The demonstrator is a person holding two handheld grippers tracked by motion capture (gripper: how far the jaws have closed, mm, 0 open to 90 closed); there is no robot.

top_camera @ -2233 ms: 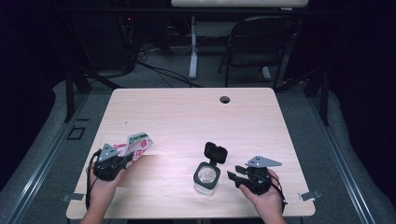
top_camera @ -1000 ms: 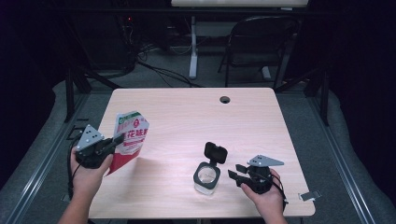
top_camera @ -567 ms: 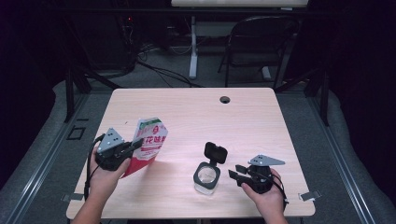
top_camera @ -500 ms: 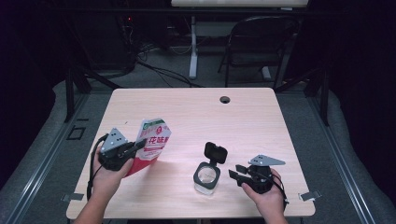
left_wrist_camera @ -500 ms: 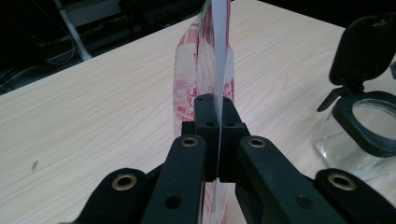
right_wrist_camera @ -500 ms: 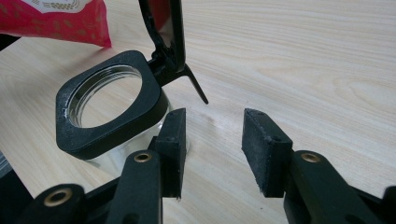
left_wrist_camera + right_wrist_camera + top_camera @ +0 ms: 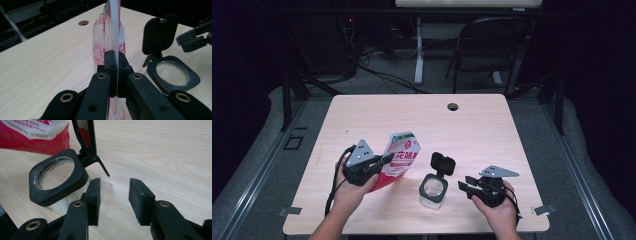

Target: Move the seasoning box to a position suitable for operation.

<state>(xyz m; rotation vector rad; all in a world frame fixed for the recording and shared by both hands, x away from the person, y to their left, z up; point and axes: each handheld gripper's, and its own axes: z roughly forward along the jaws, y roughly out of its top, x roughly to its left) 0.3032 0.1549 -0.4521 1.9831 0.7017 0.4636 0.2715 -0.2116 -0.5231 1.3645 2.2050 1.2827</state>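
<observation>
A red and white pouch [image 7: 399, 156] stands raised over the table's front left, its edge clamped between the jaws of my left gripper [image 7: 384, 161]. In the left gripper view the pouch [image 7: 110, 37] rises straight up from my shut left gripper [image 7: 114, 61]. A clear glass jar [image 7: 433, 190] with a black square rim and a flipped-up black lid [image 7: 442, 163] stands just right of the pouch. My right gripper [image 7: 468, 183] is open beside the jar's right side, holding nothing. In the right gripper view the jar [image 7: 56, 178] lies left of the right gripper [image 7: 113, 190].
The wooden table [image 7: 492, 130] has a round cable hole [image 7: 453, 106] near its far edge. A black chair [image 7: 489, 47] and a white desk leg [image 7: 418, 55] stand beyond the table, with cables on the floor.
My left gripper has carried the pouch from the table's left edge rightward toward the jar and turned it more upright. The right gripper and the jar have stayed put.
</observation>
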